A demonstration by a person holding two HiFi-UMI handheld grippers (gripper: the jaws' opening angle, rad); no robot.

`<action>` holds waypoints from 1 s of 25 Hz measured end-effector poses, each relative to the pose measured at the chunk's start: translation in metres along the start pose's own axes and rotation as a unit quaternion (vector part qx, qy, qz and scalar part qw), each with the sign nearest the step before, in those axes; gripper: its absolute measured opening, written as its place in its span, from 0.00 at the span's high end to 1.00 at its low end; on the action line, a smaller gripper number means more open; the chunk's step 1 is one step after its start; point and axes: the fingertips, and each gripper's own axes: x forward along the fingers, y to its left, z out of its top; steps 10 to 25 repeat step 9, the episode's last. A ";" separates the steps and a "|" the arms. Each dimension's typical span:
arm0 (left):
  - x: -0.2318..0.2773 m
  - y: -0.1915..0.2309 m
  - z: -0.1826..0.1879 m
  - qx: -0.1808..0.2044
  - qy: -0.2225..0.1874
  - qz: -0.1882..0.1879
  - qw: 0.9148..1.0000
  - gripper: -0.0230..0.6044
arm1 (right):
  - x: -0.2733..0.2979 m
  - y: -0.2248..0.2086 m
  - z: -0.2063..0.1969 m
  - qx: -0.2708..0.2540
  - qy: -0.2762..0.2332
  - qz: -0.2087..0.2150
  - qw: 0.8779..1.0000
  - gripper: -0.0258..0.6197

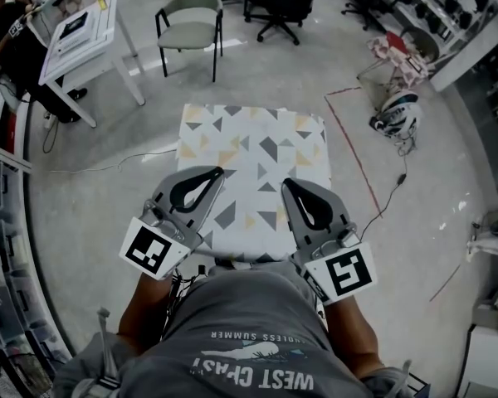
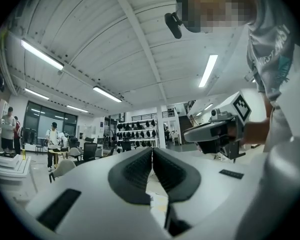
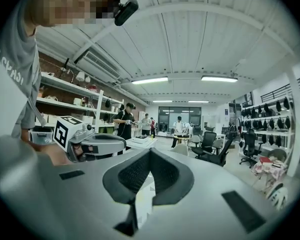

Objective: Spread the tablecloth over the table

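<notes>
The tablecloth (image 1: pixel 257 139), white with grey and yellow triangles, lies flat as a near-rectangular sheet in the middle of the head view. It hides the table completely, and no table edge or leg shows. Its long axis runs straight away from the person. Its far edge is towards the green chair (image 1: pixel 191 15), and its near edge is just in front of the person's body.

Both grippers are held above the near half of the cloth and point roughly level along that long axis. The left gripper (image 1: pixel 216 172) is over the near-left part and the right gripper (image 1: pixel 286 182) is over the near-right part. The two sit side by side, so neither is nearer to the cloth.

- **Left gripper view:** the jaws of the left gripper (image 2: pixel 152 151) are pressed together at the tips. Patterned cloth (image 2: pixel 156 200) shows only through the gap behind the pads, below the tool.
- **Right gripper view:** the jaws of the right gripper (image 3: pixel 150 151) are likewise pressed together. The cloth (image 3: pixel 144 204) again appears beneath them.

No fabric can be seen clamped in either pad line.

Judgement: the cloth appears fully laid out. Any further move would be a downward reach to the near corners, which lie below and slightly outboard of each tool.
</notes>
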 end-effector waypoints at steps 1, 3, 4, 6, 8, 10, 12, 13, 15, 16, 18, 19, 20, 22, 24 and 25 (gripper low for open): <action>-0.002 -0.001 -0.001 0.001 0.000 0.000 1.000 0.96 | -0.001 0.001 0.000 -0.001 0.000 -0.001 1.000 0.95; -0.005 -0.005 -0.002 0.001 -0.001 0.000 1.000 0.96 | -0.004 0.002 -0.002 -0.002 -0.001 0.000 1.000 0.95; -0.006 -0.006 -0.003 0.001 -0.001 0.000 1.000 0.96 | -0.006 0.003 -0.003 -0.005 -0.001 0.002 1.000 0.95; -0.007 -0.009 -0.002 0.000 0.000 0.000 1.000 0.96 | -0.009 0.004 -0.003 -0.011 -0.002 0.006 1.000 0.95; -0.009 -0.013 -0.002 0.001 0.001 0.000 1.000 0.96 | -0.013 0.003 -0.003 -0.012 0.000 0.005 1.000 0.95; -0.009 -0.014 -0.002 0.001 0.003 0.000 1.000 0.96 | -0.015 0.003 -0.002 -0.011 0.001 0.004 1.000 0.95; -0.009 -0.014 -0.002 0.001 0.003 0.000 1.000 0.96 | -0.015 0.003 -0.002 -0.011 0.001 0.004 1.000 0.95; -0.009 -0.014 -0.002 0.001 0.003 0.000 1.000 0.96 | -0.015 0.003 -0.002 -0.011 0.001 0.004 1.000 0.95; -0.009 -0.014 -0.002 0.001 0.003 0.000 1.000 0.96 | -0.015 0.003 -0.002 -0.011 0.001 0.004 1.000 0.95; -0.009 -0.014 -0.002 0.001 0.003 0.000 1.000 0.96 | -0.015 0.003 -0.002 -0.011 0.001 0.004 1.000 0.95; -0.009 -0.014 -0.002 0.001 0.003 0.000 1.000 0.96 | -0.015 0.003 -0.002 -0.011 0.001 0.004 1.000 0.95; -0.009 -0.014 -0.002 0.001 0.003 0.000 1.000 0.96 | -0.015 0.003 -0.002 -0.011 0.001 0.004 1.000 0.95; -0.009 -0.014 -0.002 0.001 0.003 0.000 1.000 0.96 | -0.015 0.003 -0.002 -0.011 0.001 0.004 1.000 0.95; -0.009 -0.014 -0.002 0.001 0.003 0.000 1.000 0.96 | -0.015 0.003 -0.002 -0.011 0.001 0.004 1.000 0.95; -0.009 -0.014 -0.002 0.001 0.003 0.000 1.000 0.96 | -0.015 0.003 -0.002 -0.011 0.001 0.004 1.000 0.95; -0.009 -0.014 -0.002 0.001 0.003 0.000 1.000 0.96 | -0.015 0.003 -0.002 -0.011 0.001 0.004 1.000 0.95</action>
